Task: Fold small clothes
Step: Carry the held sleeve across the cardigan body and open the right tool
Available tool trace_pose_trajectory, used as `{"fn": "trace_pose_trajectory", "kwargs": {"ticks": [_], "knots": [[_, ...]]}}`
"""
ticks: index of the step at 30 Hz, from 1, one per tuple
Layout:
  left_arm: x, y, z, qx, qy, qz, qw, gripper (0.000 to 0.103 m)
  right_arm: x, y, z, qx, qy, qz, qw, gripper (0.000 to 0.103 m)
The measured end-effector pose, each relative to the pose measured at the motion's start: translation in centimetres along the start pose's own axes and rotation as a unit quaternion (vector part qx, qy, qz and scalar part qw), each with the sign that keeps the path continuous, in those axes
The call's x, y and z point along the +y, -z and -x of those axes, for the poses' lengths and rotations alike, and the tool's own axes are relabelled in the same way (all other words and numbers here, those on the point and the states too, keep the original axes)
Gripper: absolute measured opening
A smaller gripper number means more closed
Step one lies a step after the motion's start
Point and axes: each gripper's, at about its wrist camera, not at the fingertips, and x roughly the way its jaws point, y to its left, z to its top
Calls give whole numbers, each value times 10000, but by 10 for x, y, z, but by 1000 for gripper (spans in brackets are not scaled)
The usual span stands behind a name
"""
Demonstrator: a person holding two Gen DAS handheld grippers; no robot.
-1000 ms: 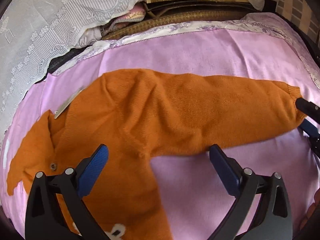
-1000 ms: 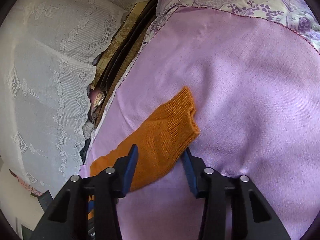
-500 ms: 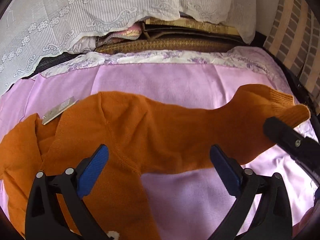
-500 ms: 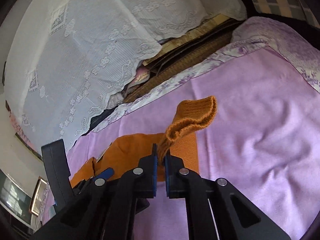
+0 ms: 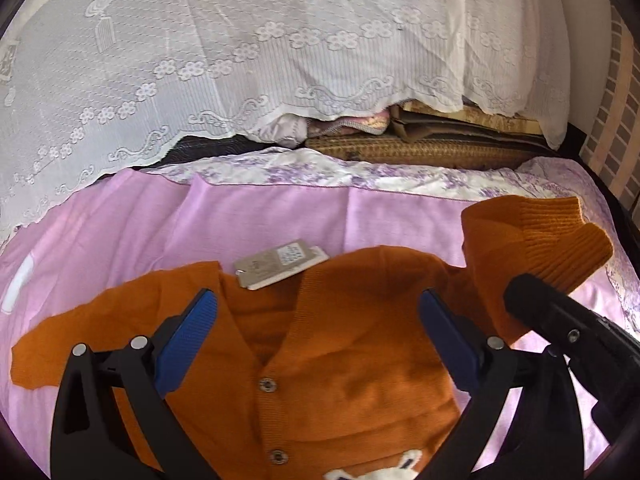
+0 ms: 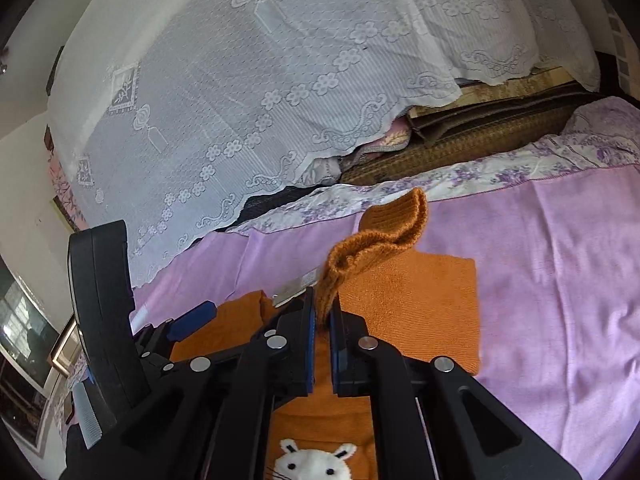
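A small orange knit cardigan (image 5: 344, 364) with buttons and a white rabbit face (image 6: 316, 462) lies front up on a pink sheet (image 5: 256, 220). A grey tag (image 5: 280, 266) sits at its collar. My right gripper (image 6: 322, 320) is shut on the ribbed cuff of the sleeve (image 6: 380, 236) and holds it lifted above the cardigan's chest; it shows at the right in the left wrist view (image 5: 560, 320). My left gripper (image 5: 320, 320) is open and empty, hovering over the collar area. The other sleeve (image 5: 100, 328) lies spread to the left.
A white lace cover (image 5: 280, 60) drapes over stacked bedding at the back. Woven mats (image 5: 420, 148) and a floral sheet border (image 5: 340, 172) lie along the far edge. A striped cushion (image 5: 616, 120) stands at the right.
My right gripper has carried the pinched sleeve cuff leftward, over the cardigan's body. My left gripper has shifted toward the collar, so the buttons and tag now sit between its open fingers.
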Motion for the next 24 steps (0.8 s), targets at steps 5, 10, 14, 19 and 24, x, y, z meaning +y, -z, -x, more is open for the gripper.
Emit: {"fn": "trace_pose_trajectory", "kwargs": {"ticks": [5, 10, 14, 19, 24], "knots": [[68, 3, 3, -21, -321, 342, 9989, 98, 65, 0, -34, 266, -156, 447, 9985, 6], [127, 21, -8, 143, -502, 659, 9965, 98, 111, 14, -73, 611, -238, 727, 9952, 6], [154, 44, -24, 320, -710, 719, 9944, 98, 129, 35, -109, 960, -144, 892, 9913, 7], [175, 71, -59, 799, -1005, 811, 9884, 98, 129, 62, -150, 1503, 20, 923, 9843, 18], [199, 80, -62, 941, -847, 1293, 9835, 98, 121, 58, -132, 1212, -308, 732, 9894, 43]]}}
